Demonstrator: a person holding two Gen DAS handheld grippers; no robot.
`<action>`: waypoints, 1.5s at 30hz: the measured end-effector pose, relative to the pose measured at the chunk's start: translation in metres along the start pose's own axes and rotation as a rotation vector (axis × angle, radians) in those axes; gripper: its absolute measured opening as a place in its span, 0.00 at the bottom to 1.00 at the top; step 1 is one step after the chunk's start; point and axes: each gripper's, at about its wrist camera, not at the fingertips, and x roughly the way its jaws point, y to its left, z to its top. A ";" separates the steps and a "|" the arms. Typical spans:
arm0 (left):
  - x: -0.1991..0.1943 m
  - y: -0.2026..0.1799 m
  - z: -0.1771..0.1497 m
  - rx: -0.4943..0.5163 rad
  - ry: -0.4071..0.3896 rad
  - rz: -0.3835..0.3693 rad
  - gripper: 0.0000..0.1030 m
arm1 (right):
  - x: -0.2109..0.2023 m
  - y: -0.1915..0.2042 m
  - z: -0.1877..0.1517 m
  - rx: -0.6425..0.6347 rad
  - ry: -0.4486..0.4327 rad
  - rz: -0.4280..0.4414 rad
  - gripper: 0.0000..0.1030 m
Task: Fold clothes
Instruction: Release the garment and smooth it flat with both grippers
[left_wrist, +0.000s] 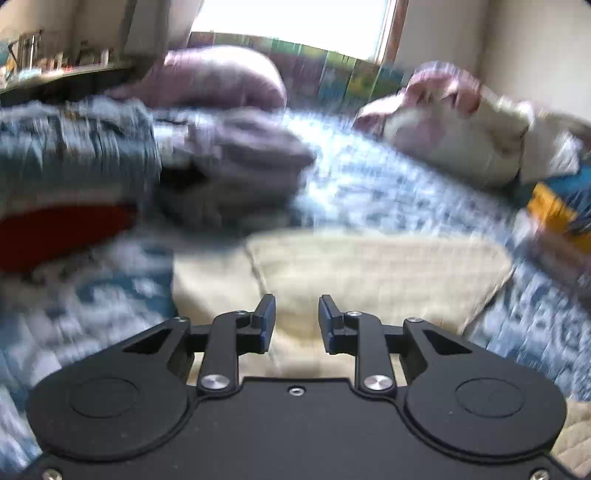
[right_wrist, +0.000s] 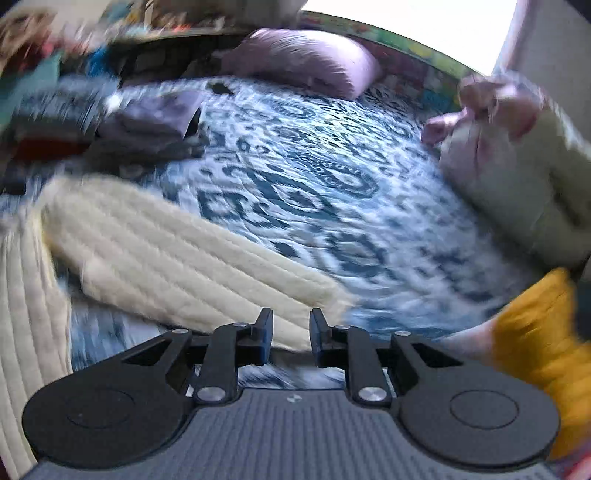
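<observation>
— Cream, ribbed in long stitched lines: garment (right_wrist: 177, 254). Blue and white, dense swirling print: bedspread (right_wrist: 314, 192).

— Confirmed. Lilac, plain: pillow (right_wrist: 310, 59). Mustard yellow: cloth (right_wrist: 543, 332) at lower right. Grey-purple: folded pile (left_wrist: 236, 158). Dark red: item (left_wrist: 62, 232) beside it. Black with blue pads: both grippers.

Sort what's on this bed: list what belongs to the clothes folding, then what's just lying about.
For the folding:
- cream quilted garment, spread on the bed
- stack of folded grey and purple clothes
- mustard yellow knit garment
- left gripper and right gripper, both slightly open, holding nothing

Just lying about:
- lilac pillow
- pink and cream bundle
- blue patterned bedspread
</observation>
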 end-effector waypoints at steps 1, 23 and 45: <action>0.005 -0.007 -0.006 0.012 0.036 0.017 0.24 | -0.012 -0.001 -0.002 -0.045 0.028 -0.007 0.21; -0.065 -0.045 -0.073 0.141 0.042 0.066 0.41 | -0.128 0.257 -0.208 -0.448 -0.083 0.023 0.45; -0.064 -0.050 -0.131 -0.110 0.025 0.005 0.52 | -0.063 0.191 -0.213 0.156 -0.005 0.200 0.64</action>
